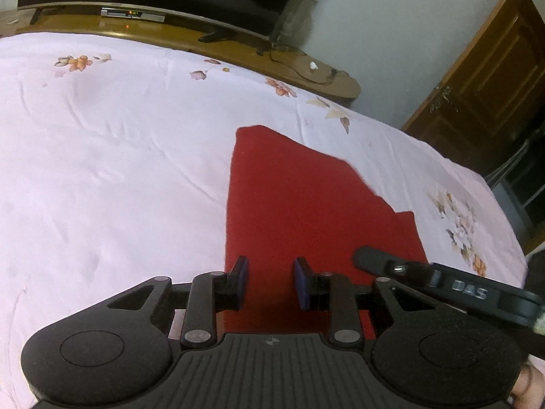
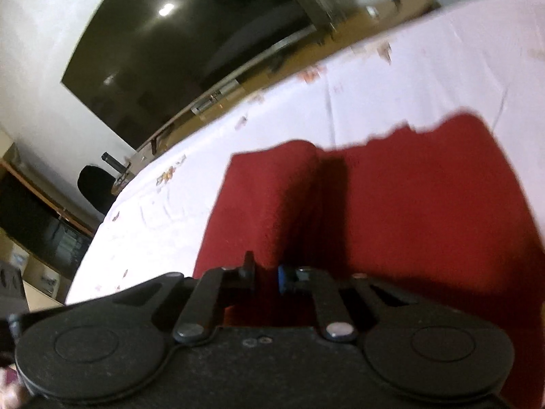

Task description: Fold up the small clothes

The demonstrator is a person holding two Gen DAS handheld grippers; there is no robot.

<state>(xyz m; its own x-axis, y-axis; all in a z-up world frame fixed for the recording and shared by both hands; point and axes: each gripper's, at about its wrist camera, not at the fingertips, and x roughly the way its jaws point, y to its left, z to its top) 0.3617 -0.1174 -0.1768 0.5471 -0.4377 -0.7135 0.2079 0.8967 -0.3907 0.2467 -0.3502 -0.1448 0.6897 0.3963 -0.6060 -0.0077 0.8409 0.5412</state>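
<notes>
A red garment (image 1: 299,201) lies flat on the pale pink floral bedspread (image 1: 112,143). My left gripper (image 1: 270,281) hovers over its near edge with the jaws apart and nothing between the pads. The right gripper's arm (image 1: 442,283) reaches in from the right over the cloth's near right corner. In the right wrist view the red garment (image 2: 391,204) has a raised fold (image 2: 293,184) running away from my right gripper (image 2: 265,276). Its pads stand a small gap apart with red cloth between them; the view is blurred.
A wooden TV bench (image 1: 204,37) with a large dark screen (image 2: 177,44) runs along the far side of the bed. A brown door (image 1: 487,85) stands at the right. A dark chair (image 2: 95,184) and shelves (image 2: 37,225) show at the bed's left end.
</notes>
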